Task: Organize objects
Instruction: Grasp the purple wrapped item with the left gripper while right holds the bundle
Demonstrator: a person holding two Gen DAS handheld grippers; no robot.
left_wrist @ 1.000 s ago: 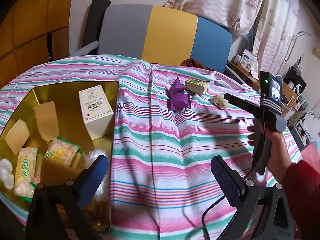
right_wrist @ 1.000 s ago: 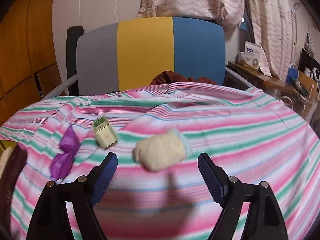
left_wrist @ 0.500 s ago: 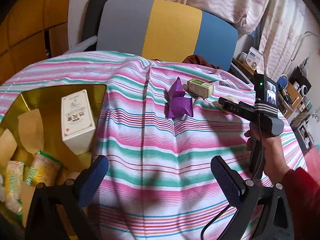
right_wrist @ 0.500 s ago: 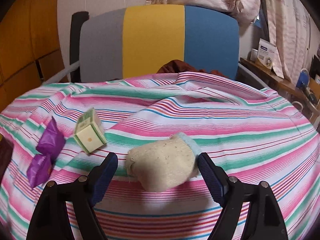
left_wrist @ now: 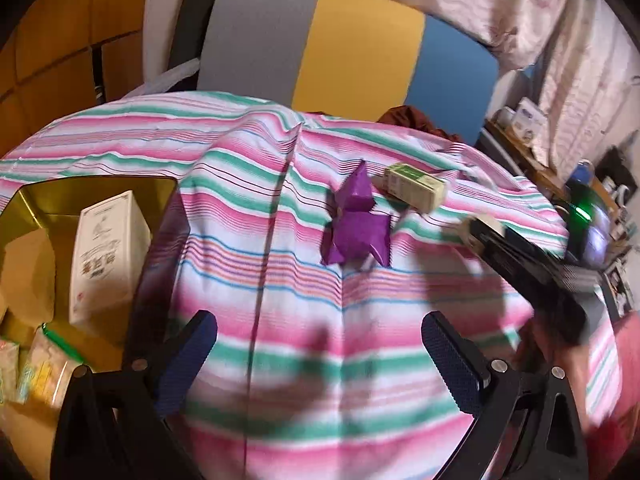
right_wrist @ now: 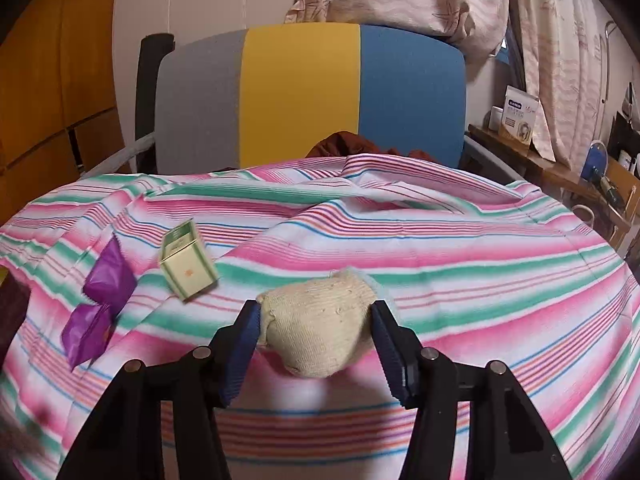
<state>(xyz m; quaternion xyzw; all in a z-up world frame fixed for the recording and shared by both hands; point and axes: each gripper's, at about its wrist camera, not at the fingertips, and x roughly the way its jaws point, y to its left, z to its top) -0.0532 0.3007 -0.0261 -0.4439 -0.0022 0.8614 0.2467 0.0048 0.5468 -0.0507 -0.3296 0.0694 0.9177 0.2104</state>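
Note:
My right gripper (right_wrist: 316, 340) is shut on a cream rolled sock (right_wrist: 316, 334) that lies on the striped cloth, both pads pressing its sides. To its left lie a small green-and-cream box (right_wrist: 187, 265) and purple wrappers (right_wrist: 100, 304). In the left wrist view my left gripper (left_wrist: 320, 360) is open and empty above the cloth, the purple wrappers (left_wrist: 358, 220) and the small box (left_wrist: 416, 186) ahead of it. The right gripper's body (left_wrist: 532, 268) reaches in from the right with the sock (left_wrist: 476, 226) at its tip. A gold tin (left_wrist: 36, 208) at the left holds a white box (left_wrist: 106, 260) and snack packets (left_wrist: 44, 368).
A grey, yellow and blue chair back (right_wrist: 308, 92) stands behind the table. A dark red cloth (right_wrist: 348, 146) lies at the far edge. A cluttered wooden shelf (right_wrist: 560, 168) is at the right. Curtains hang behind.
My right gripper moved forward and closed onto the sock, which was between open fingers before. My left gripper swung right, away from the gold tin, toward the purple wrappers.

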